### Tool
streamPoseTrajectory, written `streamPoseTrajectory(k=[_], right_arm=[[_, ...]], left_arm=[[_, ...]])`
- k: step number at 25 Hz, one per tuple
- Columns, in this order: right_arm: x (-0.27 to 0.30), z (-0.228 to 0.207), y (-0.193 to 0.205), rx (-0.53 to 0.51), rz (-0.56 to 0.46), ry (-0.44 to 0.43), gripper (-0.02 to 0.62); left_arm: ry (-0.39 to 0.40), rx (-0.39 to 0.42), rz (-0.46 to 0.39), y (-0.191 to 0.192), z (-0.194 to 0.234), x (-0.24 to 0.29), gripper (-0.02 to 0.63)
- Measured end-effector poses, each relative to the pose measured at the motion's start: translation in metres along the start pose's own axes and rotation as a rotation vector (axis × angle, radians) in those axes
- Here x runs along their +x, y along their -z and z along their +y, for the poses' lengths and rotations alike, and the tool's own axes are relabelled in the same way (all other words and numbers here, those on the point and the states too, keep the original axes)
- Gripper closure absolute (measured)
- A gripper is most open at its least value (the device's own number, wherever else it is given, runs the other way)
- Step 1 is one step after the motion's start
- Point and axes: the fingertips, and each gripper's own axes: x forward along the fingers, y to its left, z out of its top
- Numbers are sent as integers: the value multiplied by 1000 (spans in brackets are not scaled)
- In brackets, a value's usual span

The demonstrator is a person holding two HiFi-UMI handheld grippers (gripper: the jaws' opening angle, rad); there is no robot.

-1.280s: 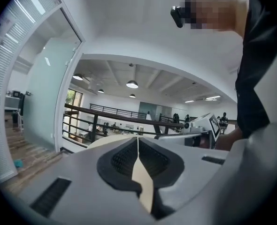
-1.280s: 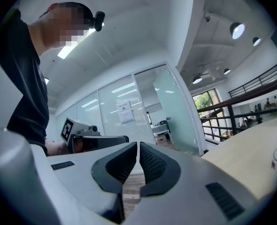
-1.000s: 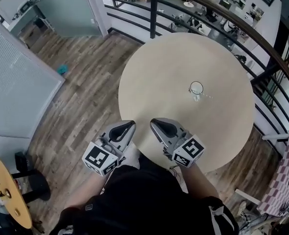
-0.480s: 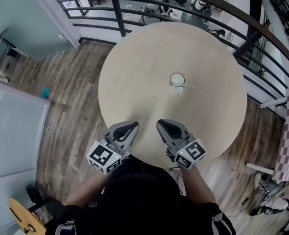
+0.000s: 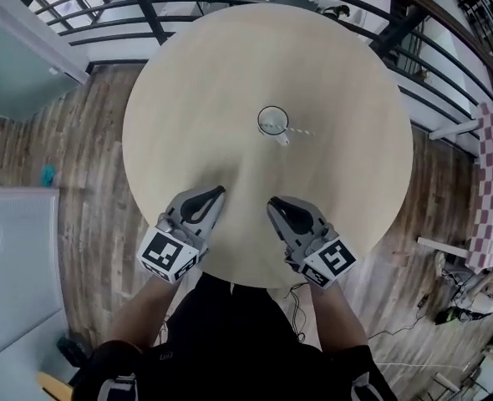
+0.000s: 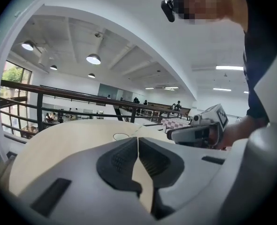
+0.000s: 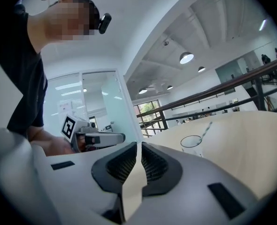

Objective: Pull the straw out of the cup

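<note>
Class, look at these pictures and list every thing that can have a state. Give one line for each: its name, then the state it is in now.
cup, upright on the round table, straw inside
straw, in the cup, leaning over its rim, not yet pulled out
left tongs, shut, empty, short of the cup
right tongs, shut, empty, short of the cup

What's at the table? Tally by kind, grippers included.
cup: 1
straw: 1
grippers: 2 (left gripper, right gripper)
Total: 4
</note>
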Motion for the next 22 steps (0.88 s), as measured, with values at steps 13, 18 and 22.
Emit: streamPoseTrajectory(k=[13, 18, 22], right_arm=[[23, -88, 10, 23, -41, 125, 474], [39, -126, 15, 26, -35, 172, 468], [55, -156, 22, 19, -1, 182, 420]], left_arm=[[54, 56, -26, 15, 31, 71, 592], [64, 48, -12, 25, 45, 88, 592], [89, 52, -5, 34, 49, 100, 592]])
